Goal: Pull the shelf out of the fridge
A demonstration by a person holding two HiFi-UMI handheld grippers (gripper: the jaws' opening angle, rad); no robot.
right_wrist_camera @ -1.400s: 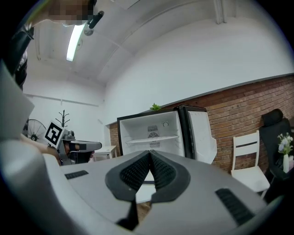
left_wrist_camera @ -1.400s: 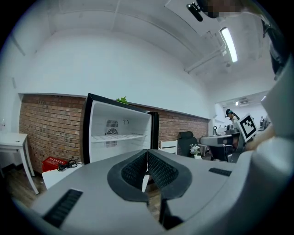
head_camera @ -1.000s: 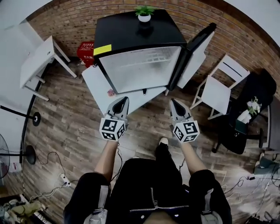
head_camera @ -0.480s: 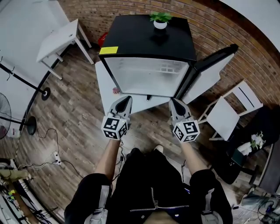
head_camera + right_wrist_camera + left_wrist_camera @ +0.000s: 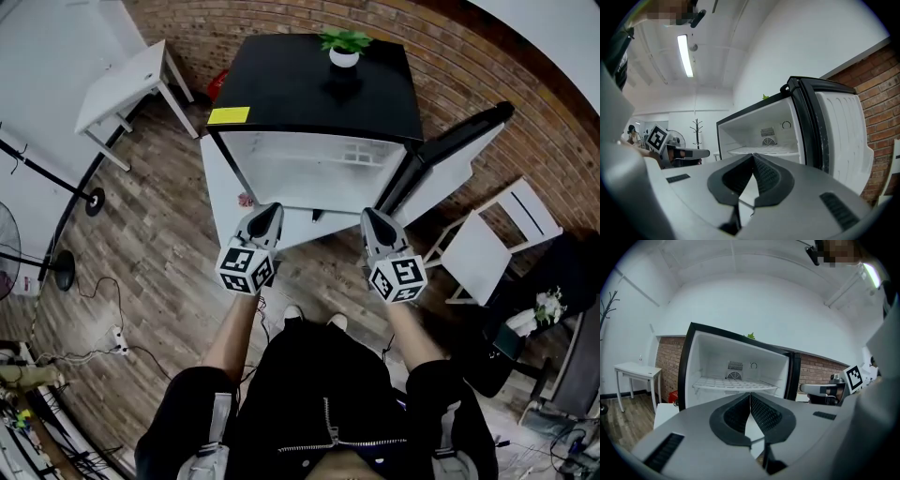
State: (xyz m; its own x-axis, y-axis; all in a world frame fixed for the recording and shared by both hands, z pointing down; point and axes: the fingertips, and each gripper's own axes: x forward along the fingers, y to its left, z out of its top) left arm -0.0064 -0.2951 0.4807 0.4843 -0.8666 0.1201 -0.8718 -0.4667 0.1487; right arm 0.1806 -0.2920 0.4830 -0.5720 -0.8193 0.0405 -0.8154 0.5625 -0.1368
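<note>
A small black fridge [image 5: 319,89] stands open against the brick wall, its door [image 5: 450,155] swung out to the right. Inside, a white wire shelf [image 5: 733,384] lies level across the white compartment, below the vent at the back; the same shelf [image 5: 764,151] shows in the right gripper view. Both grippers hover in front of the opening, short of it. My left gripper [image 5: 271,210] is shut with nothing between its jaws. My right gripper [image 5: 371,215] is also shut and empty.
A potted plant [image 5: 344,47] sits on the fridge top. A white board [image 5: 220,187] leans at the fridge's lower left. A white table [image 5: 122,89] stands at the left, a white chair [image 5: 487,248] at the right. Cables and a fan base lie on the wooden floor.
The head view has shifted, so the fridge now sits more central. Both grippers kept their place before the opening and stayed shut.
</note>
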